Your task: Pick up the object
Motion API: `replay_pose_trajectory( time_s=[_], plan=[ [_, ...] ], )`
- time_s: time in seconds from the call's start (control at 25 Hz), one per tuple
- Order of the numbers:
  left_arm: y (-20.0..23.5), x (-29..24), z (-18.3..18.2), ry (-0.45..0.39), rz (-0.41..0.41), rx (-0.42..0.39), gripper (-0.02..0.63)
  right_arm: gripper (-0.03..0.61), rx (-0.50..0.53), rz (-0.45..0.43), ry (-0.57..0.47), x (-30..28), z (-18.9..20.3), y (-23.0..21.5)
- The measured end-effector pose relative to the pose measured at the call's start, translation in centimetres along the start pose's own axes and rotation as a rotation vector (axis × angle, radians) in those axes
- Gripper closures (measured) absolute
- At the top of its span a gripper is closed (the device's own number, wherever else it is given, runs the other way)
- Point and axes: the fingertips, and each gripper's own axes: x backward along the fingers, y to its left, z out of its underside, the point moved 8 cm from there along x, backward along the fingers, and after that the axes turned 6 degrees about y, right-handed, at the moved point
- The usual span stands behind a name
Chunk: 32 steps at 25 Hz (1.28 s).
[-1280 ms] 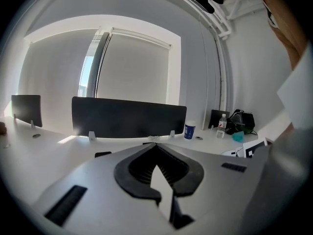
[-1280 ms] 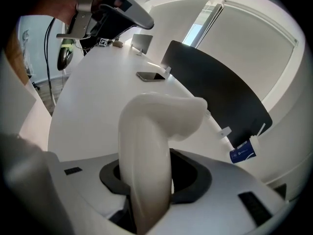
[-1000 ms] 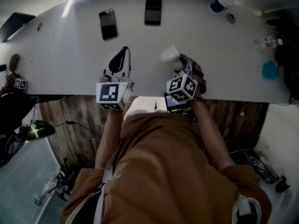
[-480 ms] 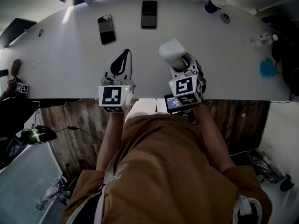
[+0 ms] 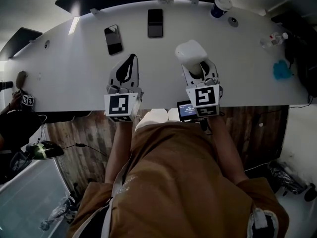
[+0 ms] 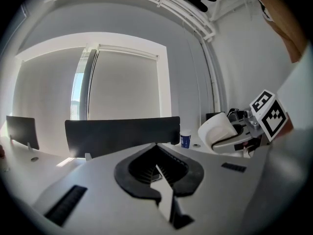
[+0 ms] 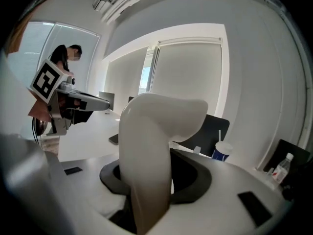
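The object is a white, smooth, curved piece with a bulbous head point(image 5: 190, 52). My right gripper point(image 5: 199, 69) is shut on its stem and holds it up above the white table point(image 5: 74, 78). In the right gripper view the object point(image 7: 151, 141) stands upright between the dark pads and fills the middle. It also shows at the right of the left gripper view point(image 6: 220, 129). My left gripper point(image 5: 129, 66) hovers beside it at the left, over the table's near edge. Its jaws are shut tip to tip with nothing between them point(image 6: 156, 148).
Two dark phones point(image 5: 113, 39) point(image 5: 155, 22) lie at the back of the table. A blue paper cup point(image 5: 218, 6), a clear bottle point(image 5: 275, 38) and a blue thing point(image 5: 282, 71) sit at the right. A laptop point(image 5: 20, 35) is at the far left. Dark chairs point(image 6: 122, 136) stand behind the table.
The right gripper has risen with the white object and rolled, so its marker cube now faces squarely up. The left gripper has lifted slightly.
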Motion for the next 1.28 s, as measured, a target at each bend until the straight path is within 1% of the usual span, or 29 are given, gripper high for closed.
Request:
replay_pose_trajectory(
  time_s=[0.12, 0.24, 0.36, 0.48, 0.6, 0.76, 0.92, 1.04, 1.28],
  plan=[
    [0.2, 0.2, -0.9, -0.023, -0.015, 0.004, 0.607, 0.411, -0.045, 0.033, -0.024, 0.9, -0.8, -0.9],
    [0.5, 0.4, -1.5, -0.034, -0.021, -0.013, 0.607, 0.411, -0.095, 0.059, -0.045, 1.9, -2.0, -1.6],
    [0.9, 0.5, -2.0, -0.048, -0.037, -0.012, 0.608, 0.412, -0.089, 0.082, -0.100, 2.5, -2.5, -2.2],
    [1.4, 0.7, -2.3, -0.051, -0.046, -0.015, 0.607, 0.413, -0.090, 0.109, -0.122, 3.1, -2.8, -2.6],
    [2.1, 0.9, -2.7, -0.063, -0.062, -0.019, 0.608, 0.413, -0.116, 0.143, -0.167, 3.9, -3.2, -3.4],
    [2.5, 0.9, -3.7, -0.084, -0.058, -0.024, 0.609, 0.413, -0.108, 0.139, -0.216, 4.4, -4.0, -4.1],
    [2.6, 1.1, -4.3, -0.097, -0.057, -0.044, 0.609, 0.413, -0.097, 0.155, -0.234, 4.9, -4.3, -4.3],
    [2.9, 1.4, -4.1, -0.097, -0.070, -0.039, 0.608, 0.413, -0.101, 0.164, -0.248, 5.3, -4.5, -4.4],
    [3.1, 1.8, -4.5, -0.118, -0.100, -0.037, 0.608, 0.413, -0.109, 0.175, -0.236, 5.7, -3.4, -4.2]
  ],
)
